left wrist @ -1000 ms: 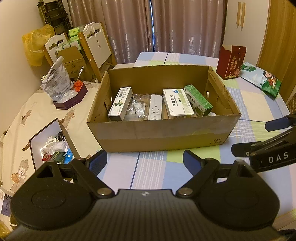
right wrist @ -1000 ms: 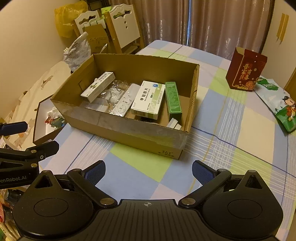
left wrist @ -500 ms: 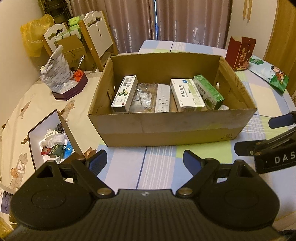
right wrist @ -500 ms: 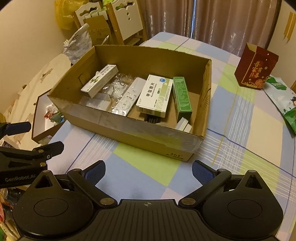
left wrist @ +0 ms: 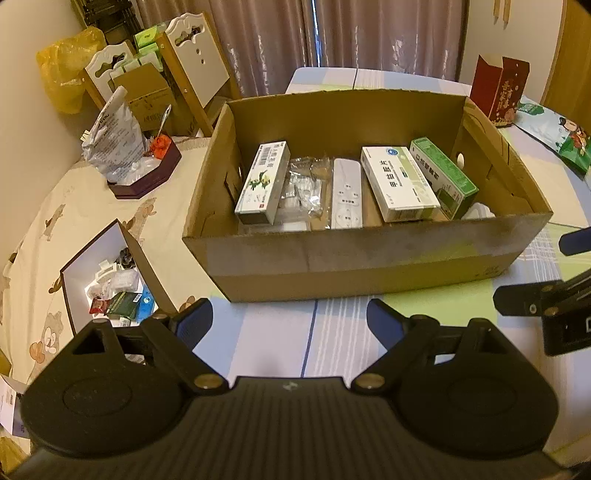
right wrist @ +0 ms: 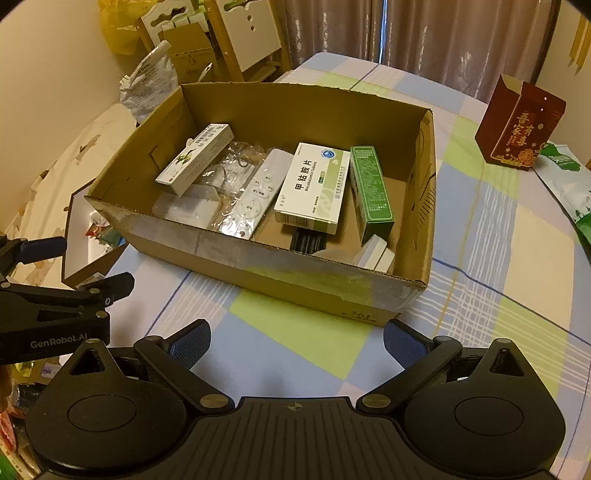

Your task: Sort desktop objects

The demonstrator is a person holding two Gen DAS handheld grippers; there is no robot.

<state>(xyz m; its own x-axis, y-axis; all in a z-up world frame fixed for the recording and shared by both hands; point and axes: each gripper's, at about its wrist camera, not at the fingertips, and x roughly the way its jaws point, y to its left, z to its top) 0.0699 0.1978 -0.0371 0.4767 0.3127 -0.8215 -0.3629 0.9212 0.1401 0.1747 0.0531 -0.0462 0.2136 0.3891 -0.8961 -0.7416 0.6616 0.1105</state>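
Evidently the cardboard box (right wrist: pixel 280 273) sits mid-frame on the worktop (right wrist: pixel 295 354) as the collecting bin, with medicine packets (right wrist: pixel 314 184) and a white remote (right wrist: pixel 255 195) lying flat inside. Both the left gripper (left wrist: pixel 290 321) and right gripper (right wrist: pixel 295 341) hover before it, jaws wide apart, holding and touching nothing.

Both wrist views above shared carton (left wrist: pixel 369 254).

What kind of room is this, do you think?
Probably a lived-in home dining area: a checked tablecloth, carved white chairs by drawn curtains, and a cardboard box of household odds and ends.
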